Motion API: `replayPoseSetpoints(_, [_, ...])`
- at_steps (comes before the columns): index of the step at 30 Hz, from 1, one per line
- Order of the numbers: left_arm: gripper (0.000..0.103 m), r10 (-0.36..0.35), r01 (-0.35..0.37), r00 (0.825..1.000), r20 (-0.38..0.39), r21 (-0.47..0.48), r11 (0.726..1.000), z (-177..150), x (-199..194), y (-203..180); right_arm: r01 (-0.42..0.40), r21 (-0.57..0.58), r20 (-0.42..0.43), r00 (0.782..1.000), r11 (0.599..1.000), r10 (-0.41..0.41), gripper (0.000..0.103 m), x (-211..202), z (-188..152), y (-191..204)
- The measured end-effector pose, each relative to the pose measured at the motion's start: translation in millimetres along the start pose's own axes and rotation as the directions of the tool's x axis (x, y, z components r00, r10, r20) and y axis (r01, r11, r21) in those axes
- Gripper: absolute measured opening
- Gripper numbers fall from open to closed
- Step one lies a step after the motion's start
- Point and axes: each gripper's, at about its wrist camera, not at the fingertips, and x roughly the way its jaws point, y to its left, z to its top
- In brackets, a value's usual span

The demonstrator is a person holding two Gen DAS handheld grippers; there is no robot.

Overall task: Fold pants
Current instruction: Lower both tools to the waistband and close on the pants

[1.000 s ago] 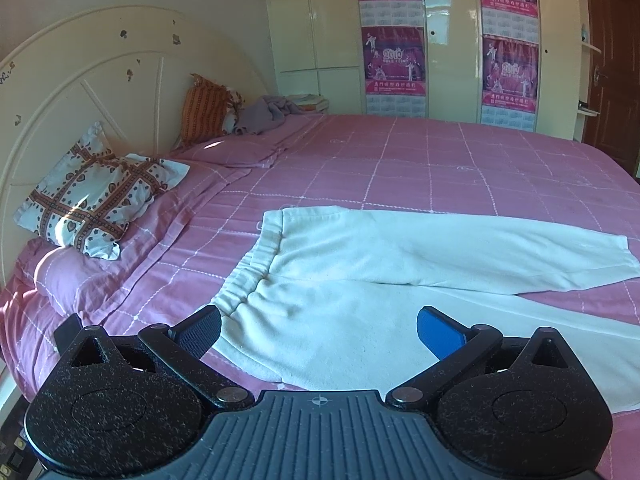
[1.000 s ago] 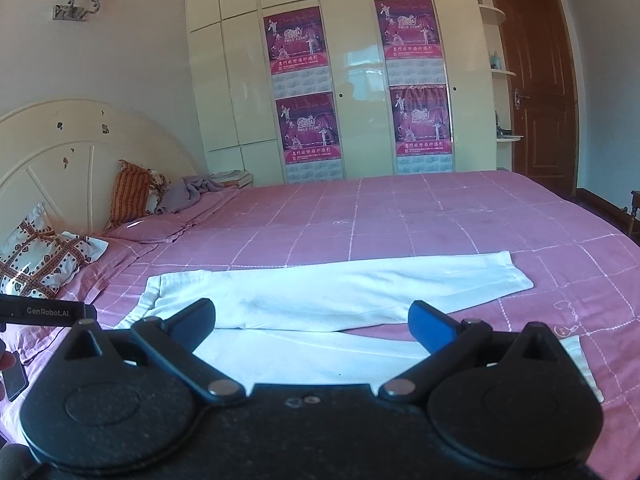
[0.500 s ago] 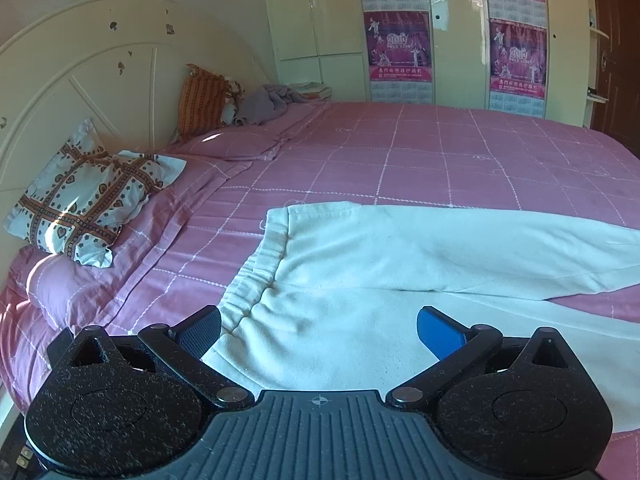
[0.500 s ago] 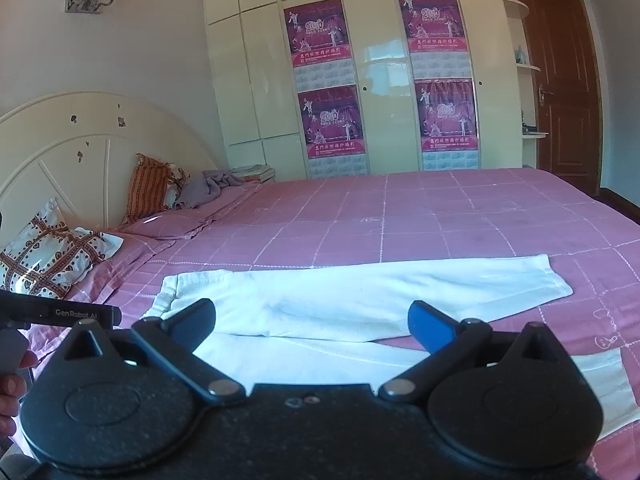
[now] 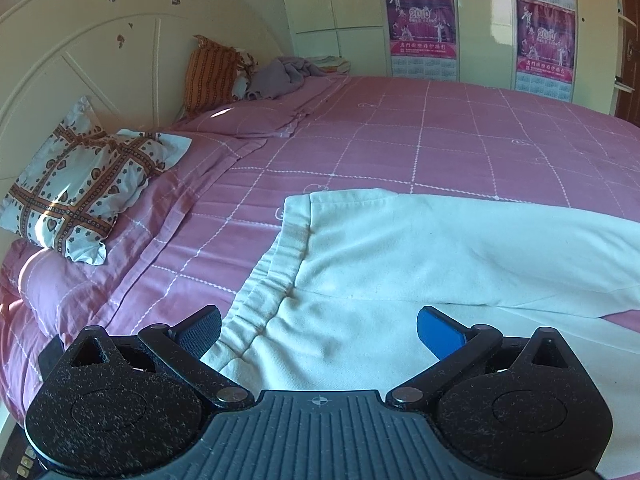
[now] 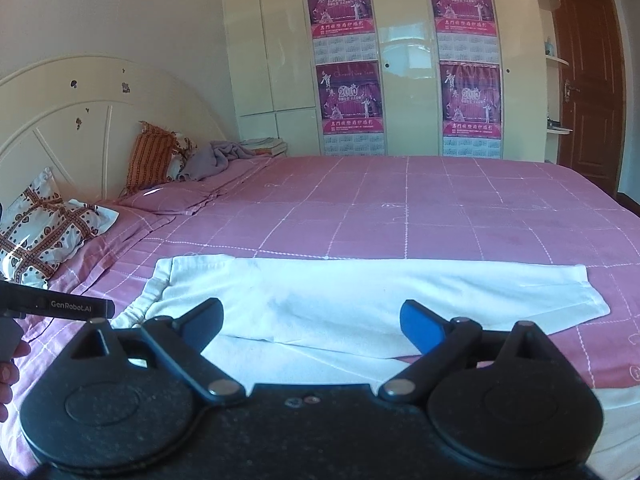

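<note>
White pants [image 5: 420, 264] lie flat on the pink bed, waistband [image 5: 276, 264] to the left, the two legs running right. My left gripper [image 5: 318, 330] is open and empty, just above the near waistband corner. In the right wrist view the pants [image 6: 360, 300] lie spread, the far leg's cuff [image 6: 588, 300] at the right. My right gripper [image 6: 312, 322] is open and empty, above the near leg around its middle. The near leg's cuff is hidden behind the gripper body.
A pink checked bedspread [image 5: 440, 136] covers the bed. A patterned pillow [image 5: 84, 184], an orange cushion [image 5: 212, 72] and a purple cloth [image 5: 280, 74] lie by the cream headboard [image 5: 80, 60]. Wardrobes with posters [image 6: 348, 64] and a brown door [image 6: 588, 80] stand behind. The left gripper's handle [image 6: 56, 306] shows at left.
Both grippers have moved forward and lower toward the pants, the left toward the waistband. Both stay open. The pants have not moved.
</note>
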Motion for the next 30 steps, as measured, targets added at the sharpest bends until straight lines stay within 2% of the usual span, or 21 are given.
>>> replayPoseSetpoints(3, [0.103,0.016,-0.016,1.0,-0.015,0.005,1.0,9,26,2,-0.01,-0.012,-0.015,1.0,1.0,0.01,0.095,22,5,4])
replayPoseSetpoints(6, [0.103,0.027,-0.027,0.999,-0.045,0.004,1.0,18,54,4,-0.033,-0.018,-0.049,0.998,0.999,0.032,0.086,49,8,4])
replayPoseSetpoints(13, [0.103,0.06,-0.058,0.993,-0.101,0.024,0.998,34,127,2,-0.06,-0.078,-0.118,0.992,0.995,0.051,0.085,117,10,6])
replayPoseSetpoints(19, [0.103,0.057,-0.056,0.987,-0.148,0.007,0.998,48,193,8,-0.103,-0.105,-0.172,0.981,0.989,0.084,0.085,176,10,6])
replayPoseSetpoints(23, [0.103,0.042,-0.045,0.984,-0.174,-0.009,0.999,58,239,18,-0.144,-0.162,-0.215,0.971,0.976,0.108,0.085,224,13,7])
replayPoseSetpoints(27, [0.103,0.036,-0.043,0.978,-0.204,-0.031,0.999,64,277,30,-0.183,-0.219,-0.27,0.955,0.959,0.121,0.076,278,21,9])
replayPoseSetpoints(30, [0.103,0.01,-0.022,0.973,-0.232,-0.049,0.999,64,299,38,-0.196,-0.243,-0.298,0.947,0.95,0.12,0.076,312,29,11])
